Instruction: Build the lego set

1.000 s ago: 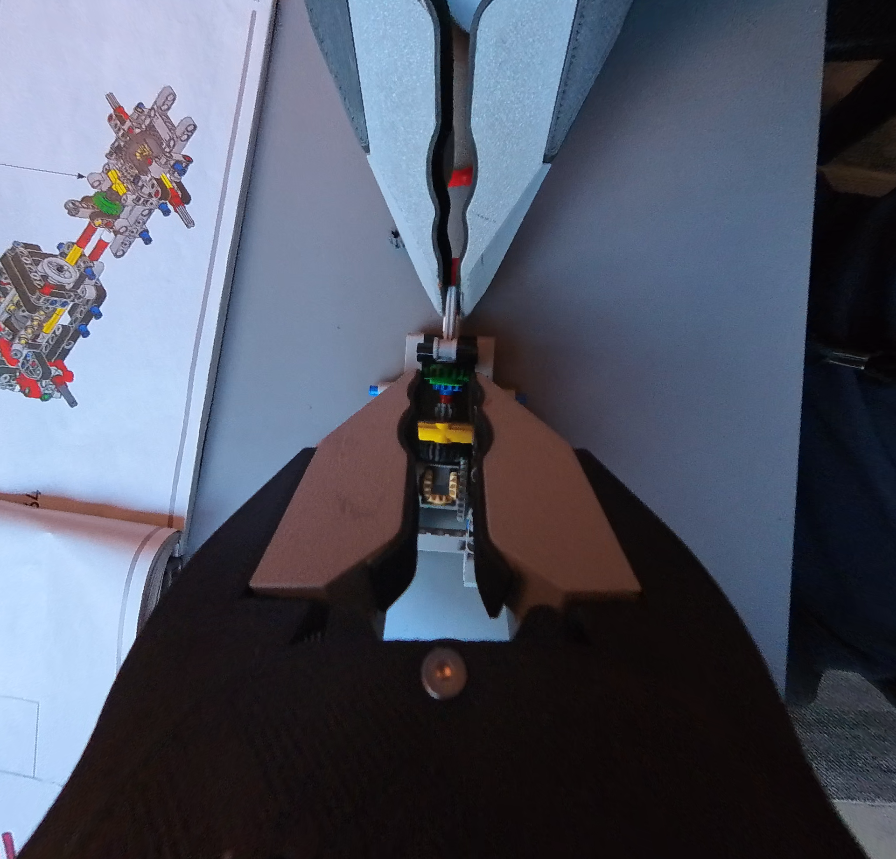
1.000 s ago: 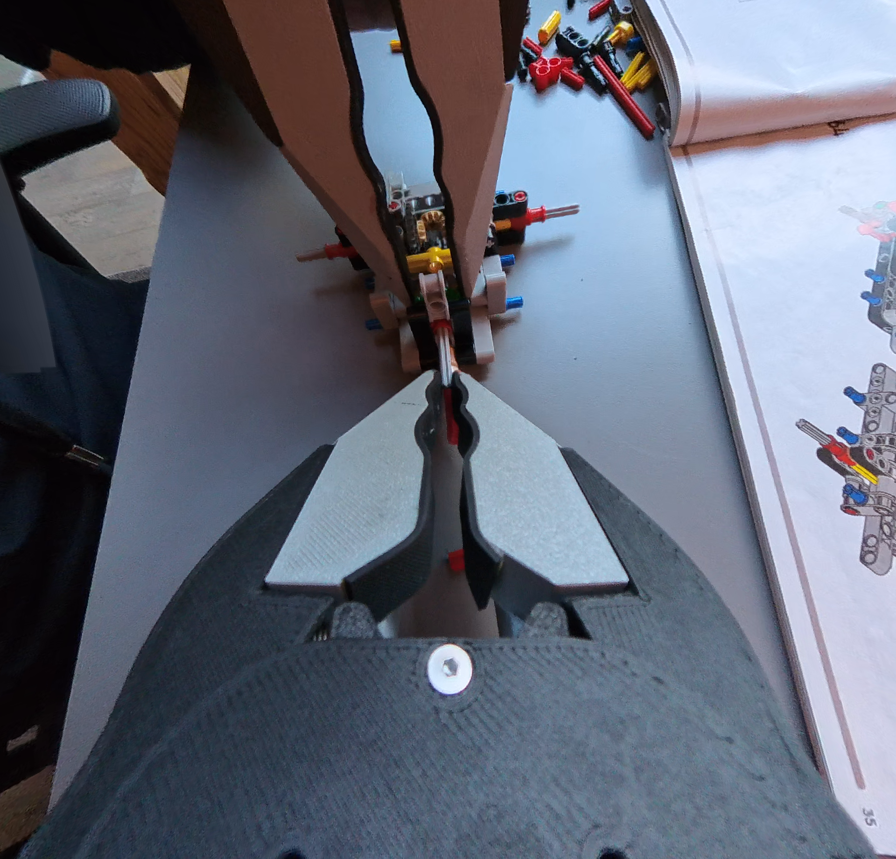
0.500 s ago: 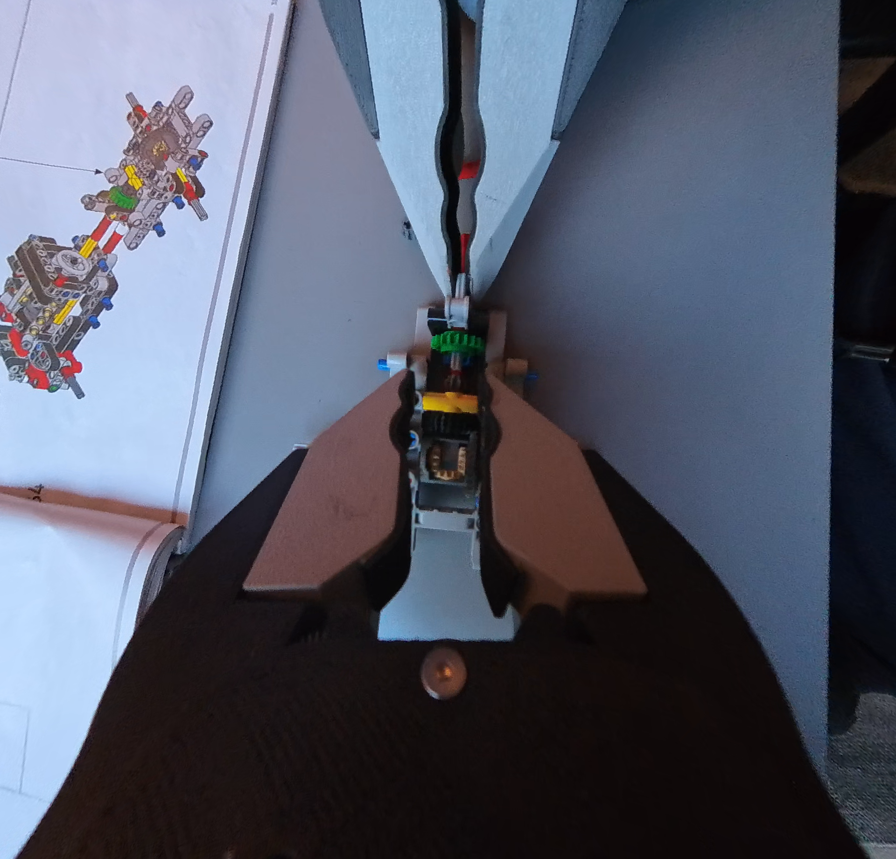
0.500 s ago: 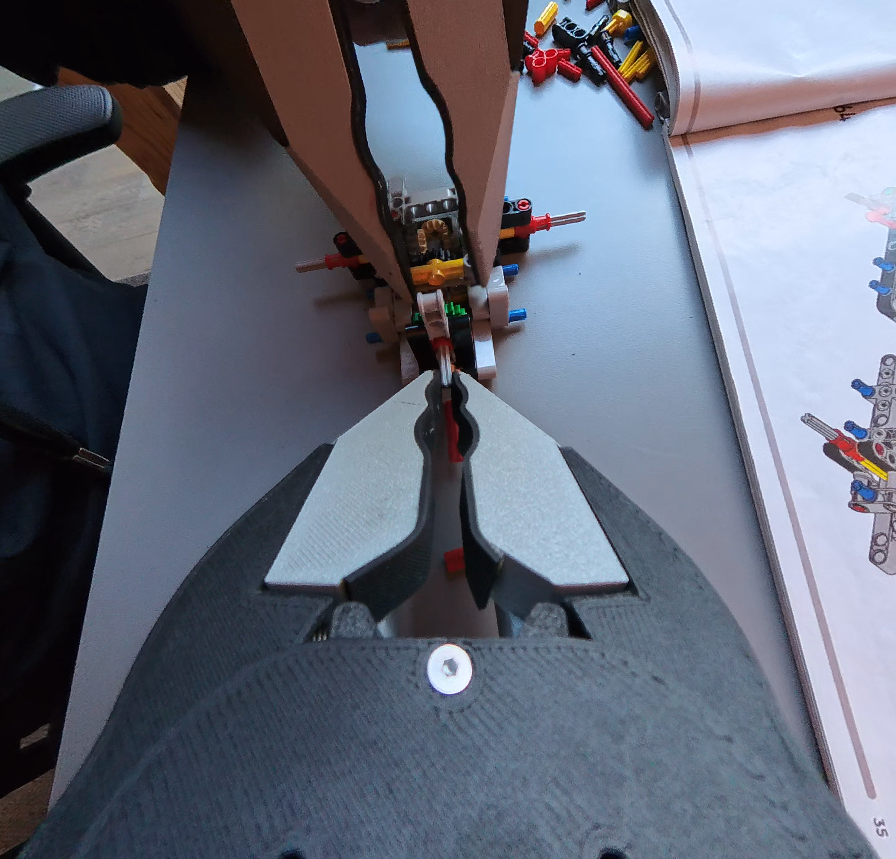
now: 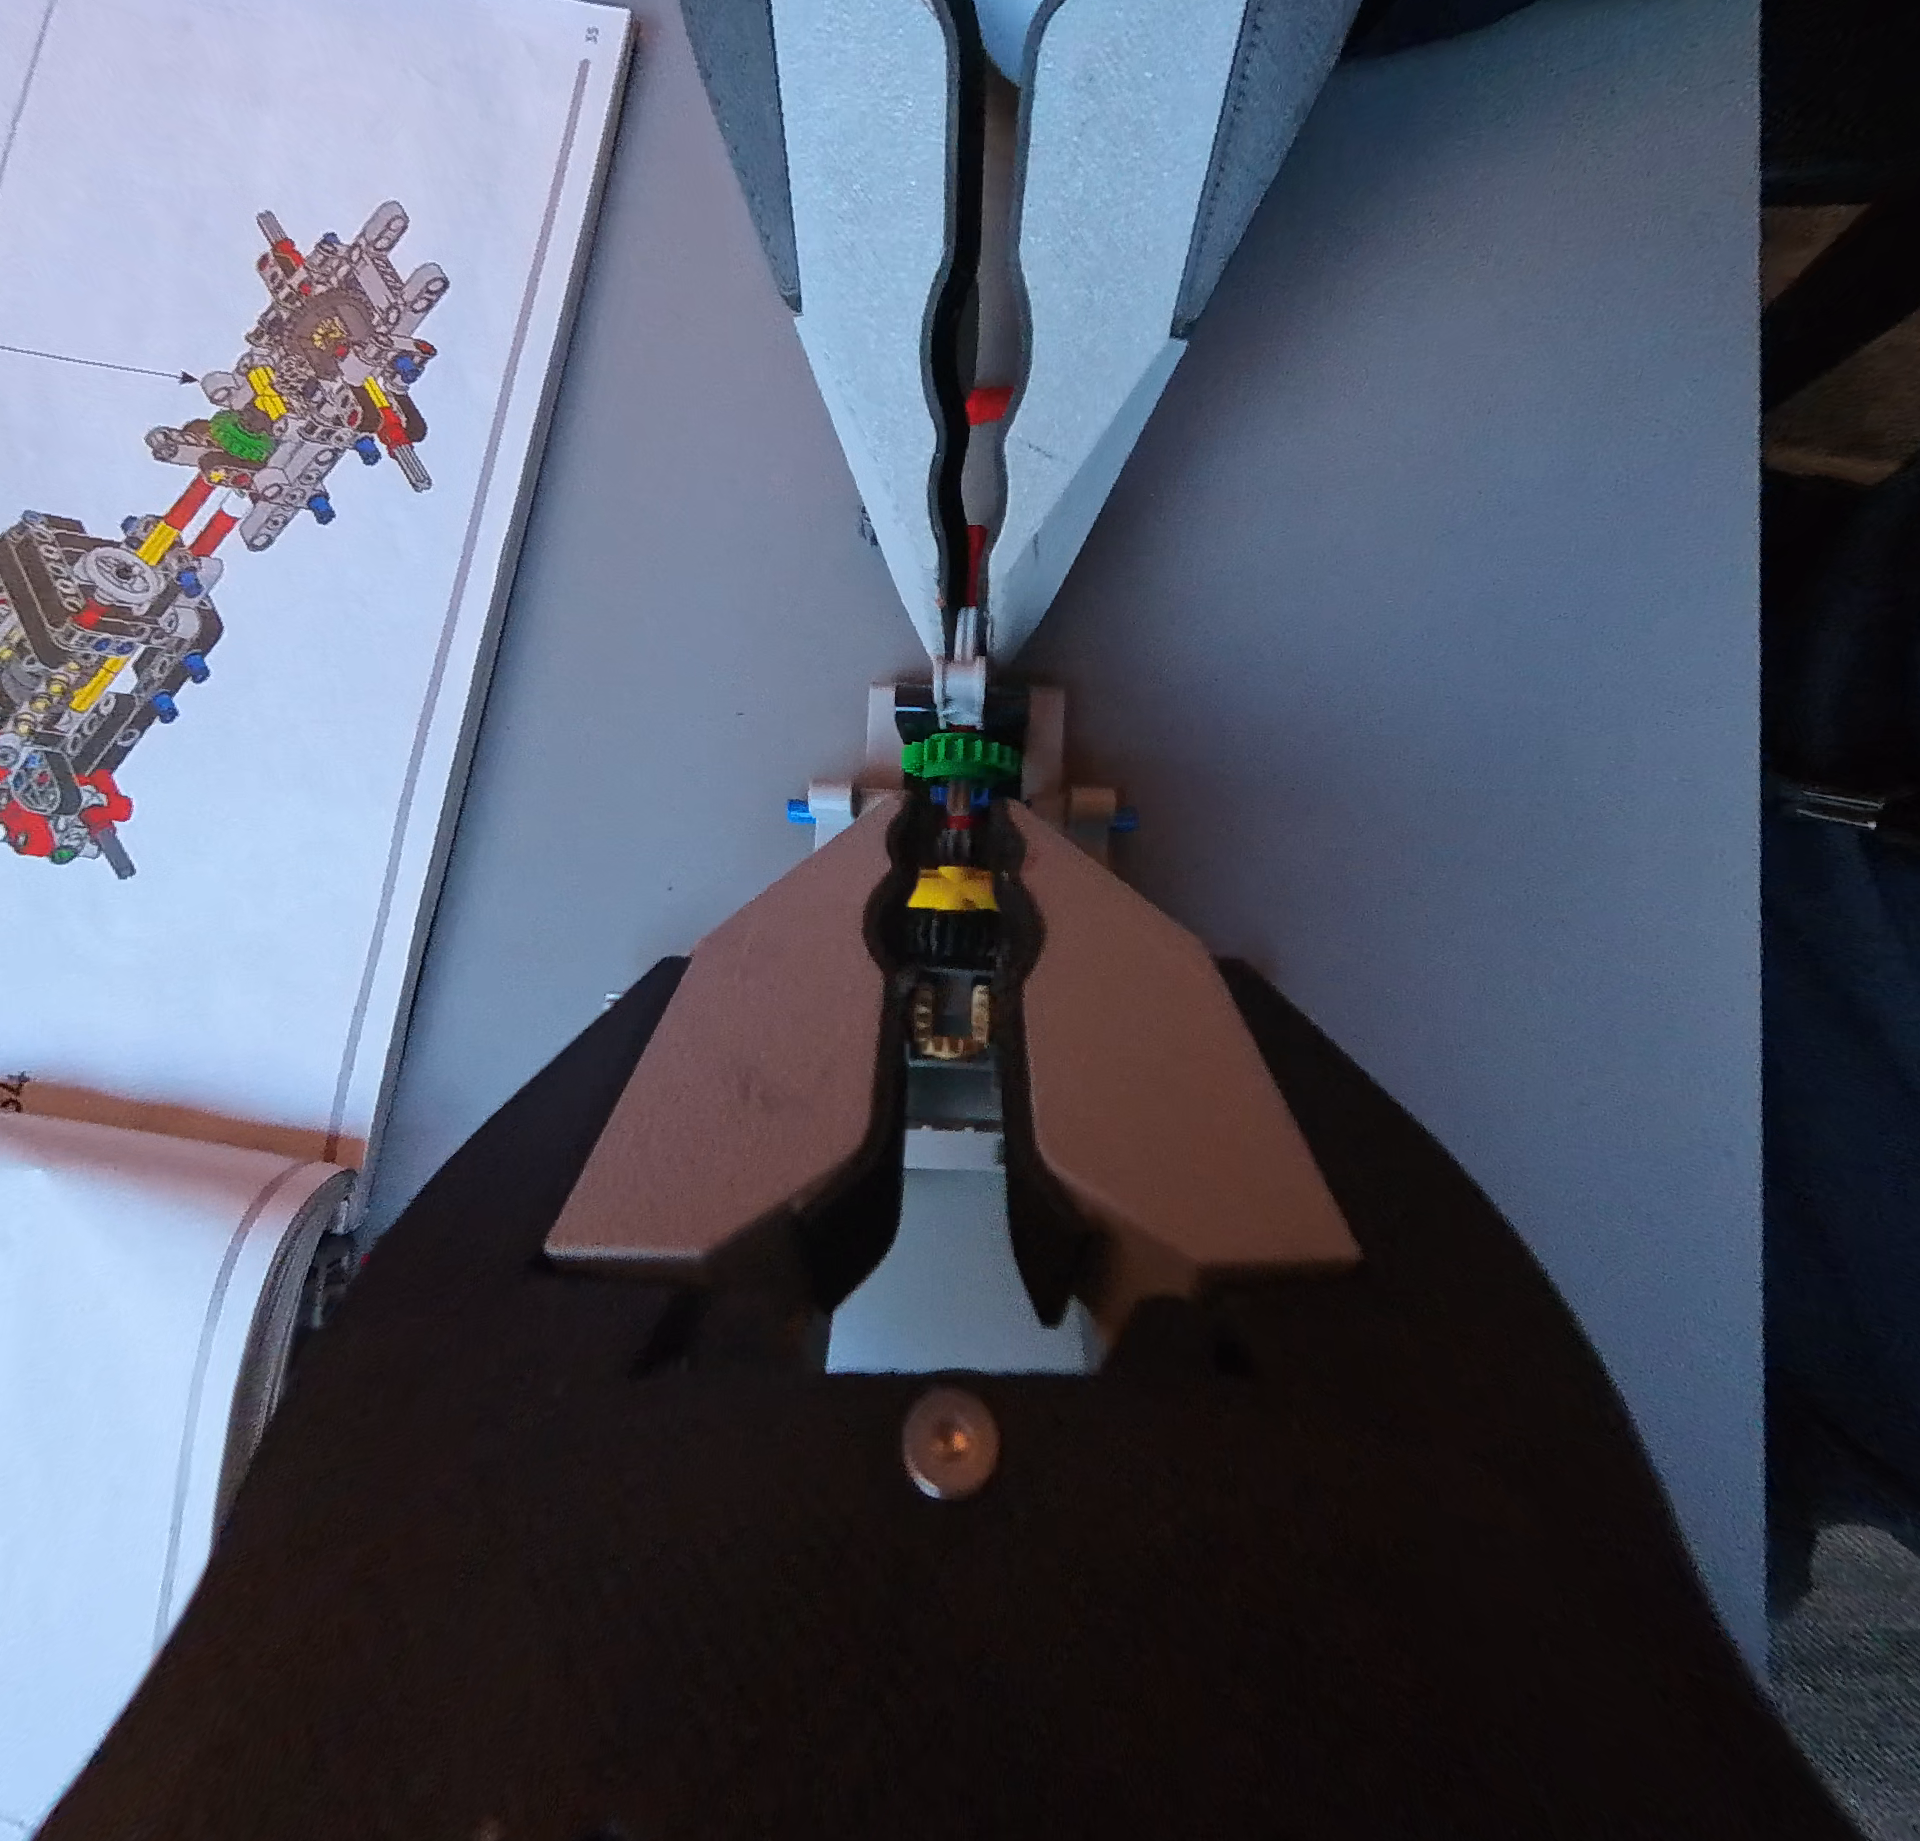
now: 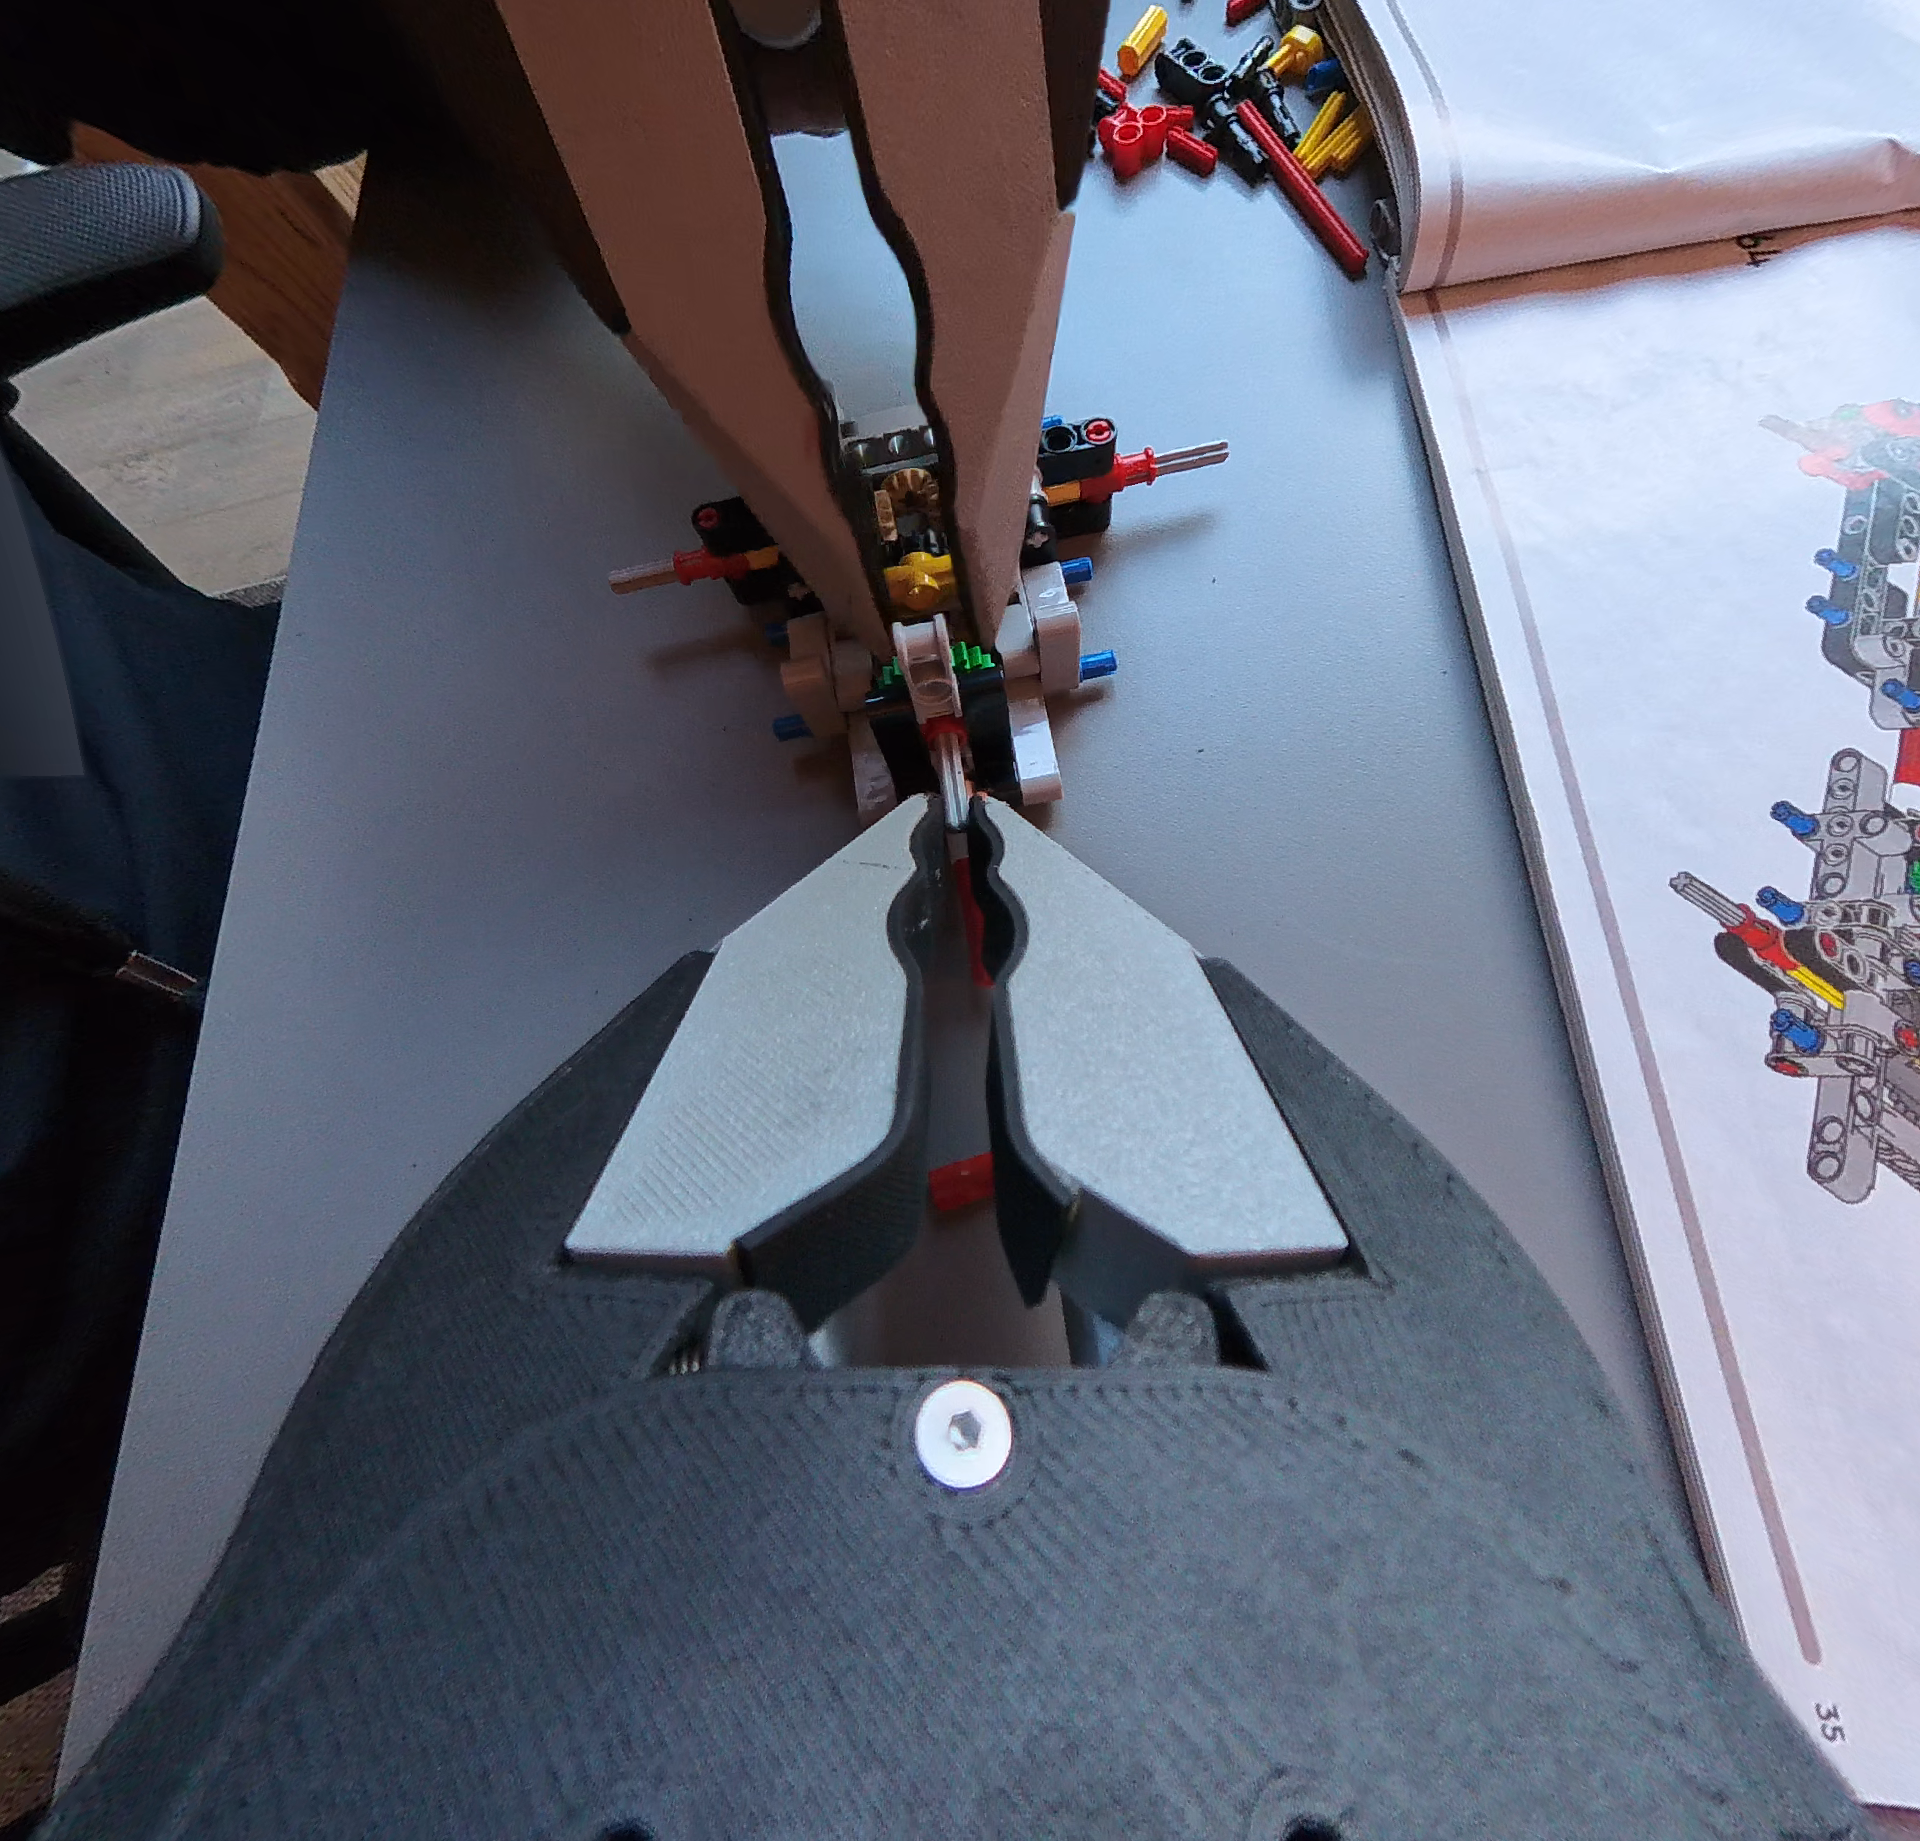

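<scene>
The brown-fingered left gripper (image 5: 954,835) clamps the multicoloured plastic brick gear assembly (image 6: 925,586) on the grey table (image 6: 468,752). The grey-fingered right gripper (image 6: 961,804) pinches its thin light-grey axle (image 6: 951,763) (contact seemingly firm, though partly hidden).

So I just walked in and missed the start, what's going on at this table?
A person is working with two hand-held tools on a small building-brick assembly that sits on a grey table. The left tool, with brown fingers, straddles the assembly around its yellow piece. The right tool, with grey fingers, is shut on a thin light-grey axle that runs into the assembly's near end by the green gear. An open instruction booklet and loose pieces lie alongside.
</scene>
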### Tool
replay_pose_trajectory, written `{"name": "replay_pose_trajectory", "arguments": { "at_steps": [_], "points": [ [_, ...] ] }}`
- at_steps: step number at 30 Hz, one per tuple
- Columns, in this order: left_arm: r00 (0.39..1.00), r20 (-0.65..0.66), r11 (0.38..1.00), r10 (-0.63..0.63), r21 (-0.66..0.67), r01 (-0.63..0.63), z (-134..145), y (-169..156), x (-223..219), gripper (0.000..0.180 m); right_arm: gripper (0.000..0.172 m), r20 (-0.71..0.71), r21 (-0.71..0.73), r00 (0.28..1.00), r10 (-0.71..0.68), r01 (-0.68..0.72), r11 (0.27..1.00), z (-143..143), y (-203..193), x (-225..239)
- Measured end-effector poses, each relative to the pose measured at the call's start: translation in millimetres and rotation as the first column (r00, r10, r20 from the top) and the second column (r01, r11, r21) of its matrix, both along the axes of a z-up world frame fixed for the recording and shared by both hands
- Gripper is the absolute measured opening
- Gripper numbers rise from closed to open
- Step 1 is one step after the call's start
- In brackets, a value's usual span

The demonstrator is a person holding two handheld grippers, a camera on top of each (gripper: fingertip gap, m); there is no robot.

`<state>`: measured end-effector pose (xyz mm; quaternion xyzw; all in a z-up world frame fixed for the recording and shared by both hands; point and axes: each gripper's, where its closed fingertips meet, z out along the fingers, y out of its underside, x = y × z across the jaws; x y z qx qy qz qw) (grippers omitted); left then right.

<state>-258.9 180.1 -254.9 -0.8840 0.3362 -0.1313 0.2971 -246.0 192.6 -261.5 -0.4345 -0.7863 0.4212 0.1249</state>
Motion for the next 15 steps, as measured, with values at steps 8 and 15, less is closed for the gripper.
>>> {"name": "replay_pose_trajectory", "arguments": {
  "at_steps": [8, 15],
  "points": [
    [1.000, 0.007, 1.000, 0.008, 0.006, -0.008, -1.3, 4.1, 4.7, 0.006, 0.001, -0.002, 0.004, 1.000, 0.007, -0.007, 1.000, -0.3, -1.8, 0.1],
    [1.000, 0.007, 1.000, 0.012, 0.012, -0.012, -2.5, 3.9, 3.4, 0.005, 0.002, -0.001, 0.028, 1.000, 0.004, -0.004, 1.000, -2.4, 2.1, 1.5]
  ]
}}
